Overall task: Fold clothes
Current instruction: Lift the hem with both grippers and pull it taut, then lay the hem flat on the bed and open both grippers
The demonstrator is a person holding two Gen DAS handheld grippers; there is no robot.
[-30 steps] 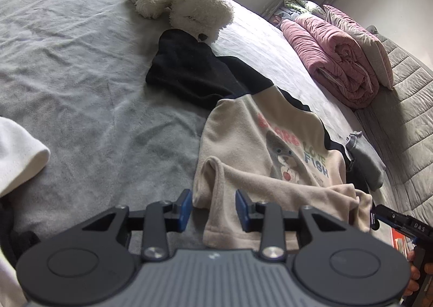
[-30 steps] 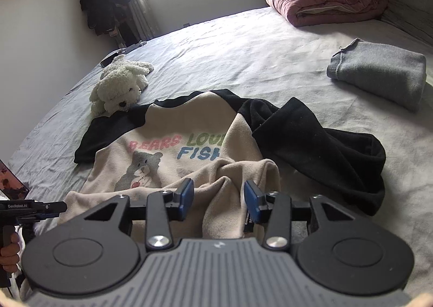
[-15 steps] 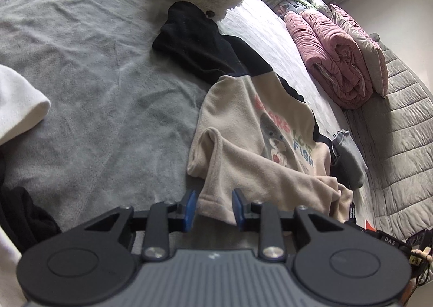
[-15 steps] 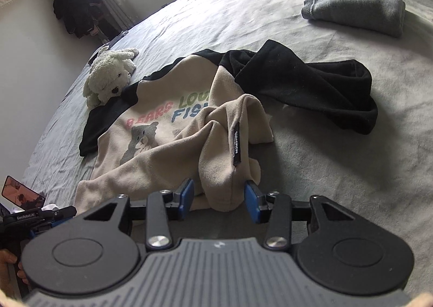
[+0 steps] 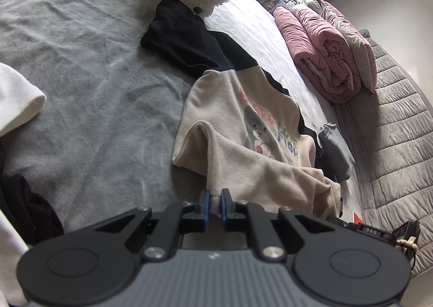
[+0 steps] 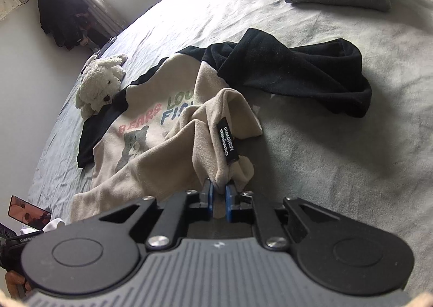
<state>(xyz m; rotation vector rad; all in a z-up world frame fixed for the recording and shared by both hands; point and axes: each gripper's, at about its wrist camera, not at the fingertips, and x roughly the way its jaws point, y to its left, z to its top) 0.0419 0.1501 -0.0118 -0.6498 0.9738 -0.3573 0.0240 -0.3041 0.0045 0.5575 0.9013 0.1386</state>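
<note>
sweatshirt (image 5: 243,128) lies chest-up on the bed (image 5: 94,90), stretching away from you, collar far. your left claw (image 5: 213,205) and right claw (image 6: 218,198) are both closing, each pinching a near hem corner, so the fold runs straight forward toward the collar.

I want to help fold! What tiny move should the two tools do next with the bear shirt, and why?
Probably lift both together a little and pull the hem straight. The left tool and right tool are each closing on a bottom corner of the shirt, and the cloth between them lies bunched on the bed.
</note>
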